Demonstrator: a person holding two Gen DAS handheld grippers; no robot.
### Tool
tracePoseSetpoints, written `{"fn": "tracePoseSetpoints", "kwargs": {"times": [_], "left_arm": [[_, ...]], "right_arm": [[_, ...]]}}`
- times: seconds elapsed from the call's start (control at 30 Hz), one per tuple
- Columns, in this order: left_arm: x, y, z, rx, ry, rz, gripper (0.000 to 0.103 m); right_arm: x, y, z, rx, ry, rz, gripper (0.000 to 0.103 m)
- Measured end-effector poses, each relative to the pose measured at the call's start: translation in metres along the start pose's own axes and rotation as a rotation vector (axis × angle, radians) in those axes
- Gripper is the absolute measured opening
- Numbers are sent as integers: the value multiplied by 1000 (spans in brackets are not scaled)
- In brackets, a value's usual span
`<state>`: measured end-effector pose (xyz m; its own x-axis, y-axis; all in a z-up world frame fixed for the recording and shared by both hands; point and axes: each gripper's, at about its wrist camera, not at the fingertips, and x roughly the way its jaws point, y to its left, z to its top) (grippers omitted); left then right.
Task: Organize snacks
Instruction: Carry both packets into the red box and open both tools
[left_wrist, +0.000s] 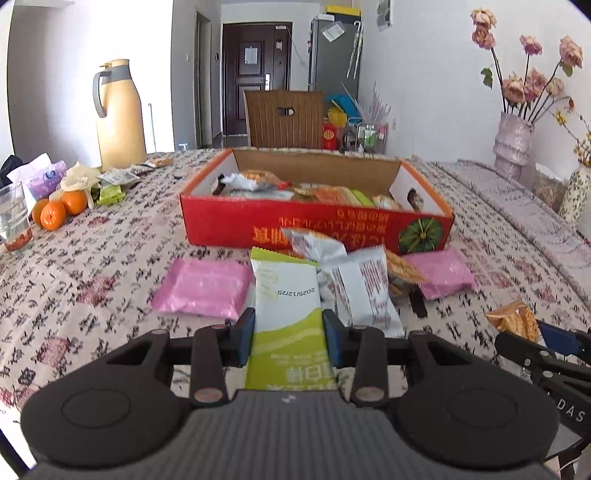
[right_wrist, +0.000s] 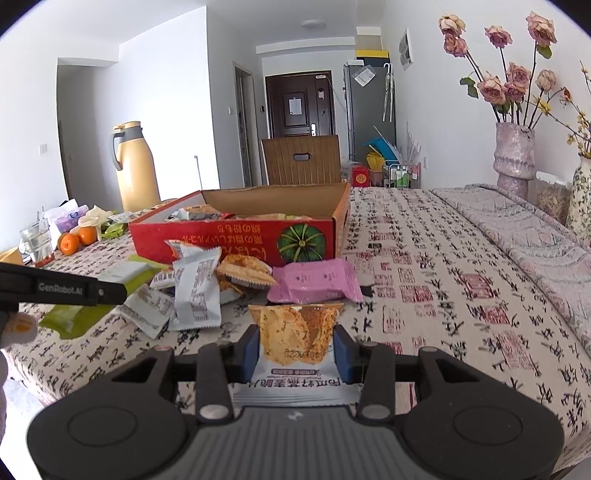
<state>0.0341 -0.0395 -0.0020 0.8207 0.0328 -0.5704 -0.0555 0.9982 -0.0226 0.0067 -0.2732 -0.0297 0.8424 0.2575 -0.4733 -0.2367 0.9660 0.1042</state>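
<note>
The step in hand looks like carrying two gripped packets forward to the red cardboard box (left_wrist: 317, 221). To do it well, each packet should rise enough to clear the loose heap lying between the grippers and the box, cross the near wall without snagging it, and be let go only once it hangs over the open inside, where other snacks already lie; moving one gripper at a time would keep the two from colliding over the box

On the left, the left gripper (left_wrist: 289, 338) has its blue pads (left_wrist: 246, 338) pressed against both long edges of a green-and-white snack bar packet (left_wrist: 286, 295), so it grips that packet. The packet stands squarely between the jaws, its far end jutting out ahead toward the box, its near end reaching back toward the gripper body. A pink packet (left_wrist: 201, 286) lies on the patterned tablecloth (left_wrist: 92, 258) just left of it, and silver-white packets (left_wrist: 364, 286) sit just right, touching the heap in front of the box

On the right, the right gripper (right_wrist: 297, 350) is closed on an orange-printed cracker packet (right_wrist: 295, 332), clamped at its middle, its top edge fanning out above the pads. It is held short of the heap; a second pink packet (right_wrist: 316, 280) lies just beyond it, near the box's front wall
</note>
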Motion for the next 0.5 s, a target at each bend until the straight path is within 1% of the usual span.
{"fn": "tracePoseSetpoints", "kwargs": {"times": [0.3,0.5], "left_arm": [[4,7,37,-9,-60,-28,39],[20,5,68,6,-86,-43,39]], "right_arm": [[20,9,34,-14,-36,-3,41],[42,11,63,-16,-60,-4,41]]}}
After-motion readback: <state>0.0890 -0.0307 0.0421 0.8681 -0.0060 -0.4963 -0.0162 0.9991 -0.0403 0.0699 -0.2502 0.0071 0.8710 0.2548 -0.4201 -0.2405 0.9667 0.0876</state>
